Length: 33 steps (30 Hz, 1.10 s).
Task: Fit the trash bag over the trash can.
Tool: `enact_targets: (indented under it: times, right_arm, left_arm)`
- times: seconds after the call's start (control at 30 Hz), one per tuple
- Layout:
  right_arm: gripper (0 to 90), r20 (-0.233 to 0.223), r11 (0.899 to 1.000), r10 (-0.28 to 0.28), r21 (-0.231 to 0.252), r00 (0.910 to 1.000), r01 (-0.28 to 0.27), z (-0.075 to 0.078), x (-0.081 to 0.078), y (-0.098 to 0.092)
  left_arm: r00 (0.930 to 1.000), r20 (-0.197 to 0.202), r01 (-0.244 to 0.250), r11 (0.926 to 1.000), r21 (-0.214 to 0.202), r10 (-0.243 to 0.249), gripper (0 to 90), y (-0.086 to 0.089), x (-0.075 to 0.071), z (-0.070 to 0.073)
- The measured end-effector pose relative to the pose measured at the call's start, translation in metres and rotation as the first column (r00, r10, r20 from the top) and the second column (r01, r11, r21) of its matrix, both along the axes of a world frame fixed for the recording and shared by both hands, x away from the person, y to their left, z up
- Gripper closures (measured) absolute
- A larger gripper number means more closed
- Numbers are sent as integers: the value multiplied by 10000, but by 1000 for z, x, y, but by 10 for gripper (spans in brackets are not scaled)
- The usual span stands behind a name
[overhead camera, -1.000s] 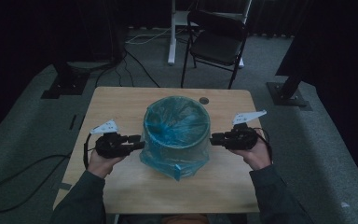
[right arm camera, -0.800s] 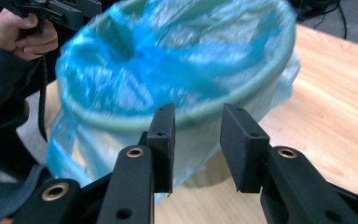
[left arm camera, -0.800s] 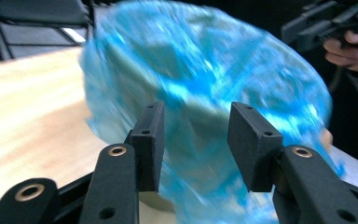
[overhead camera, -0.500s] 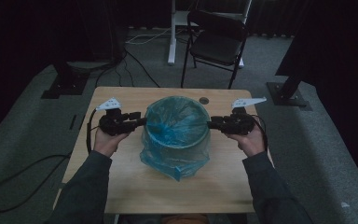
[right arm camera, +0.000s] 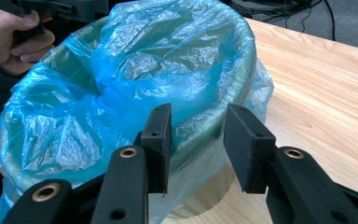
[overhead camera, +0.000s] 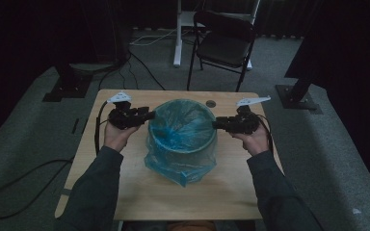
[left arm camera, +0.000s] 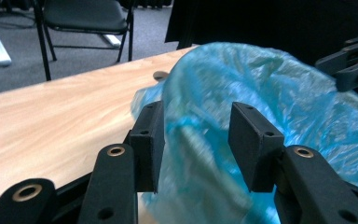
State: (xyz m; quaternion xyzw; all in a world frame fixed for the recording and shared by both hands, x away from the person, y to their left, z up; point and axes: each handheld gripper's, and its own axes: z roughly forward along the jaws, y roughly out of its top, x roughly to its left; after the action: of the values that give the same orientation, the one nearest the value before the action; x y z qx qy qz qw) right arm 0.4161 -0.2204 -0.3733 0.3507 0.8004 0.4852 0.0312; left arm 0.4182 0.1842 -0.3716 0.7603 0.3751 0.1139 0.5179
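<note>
Bin (overhead camera: 182,144) lined with a blue bag (right arm camera: 135,79), standing mid-desk (overhead camera: 96,192). Left gripper (overhead camera: 150,115) and right gripper (overhead camera: 216,125), both released with nothing between their jaws, flank opposite rim edges, probably to seat the liner evenly.

A wooden table (overhead camera: 125,192) holds a round bin (overhead camera: 185,144) with a blue bag (overhead camera: 173,168) in it.
</note>
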Motion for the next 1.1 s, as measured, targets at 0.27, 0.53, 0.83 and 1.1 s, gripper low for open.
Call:
enact_targets:
  times: [0.27,0.53,0.83,1.1]
  right_arm:
    - [614,-96,10000,47,78,9999,-46,-2,5,0]
    - [643,-25,10000,36,-14,10000,-36,0,5,1]
    - [668,45,9998,156,-161,9999,-155,2,4,3]
    - [670,92,9993,243,-297,9997,-241,4,1,4]
  left_arm:
    - [10000,-73,51,9986,530,-47,555,-14,11,3]
    - [9977,429,484,9934,1038,-531,555,-29,6,17]
    - [9877,617,1304,9740,1852,-1439,554,-52,4,23]
    - [9754,597,1907,9482,2542,-2122,557,-69,3,28]
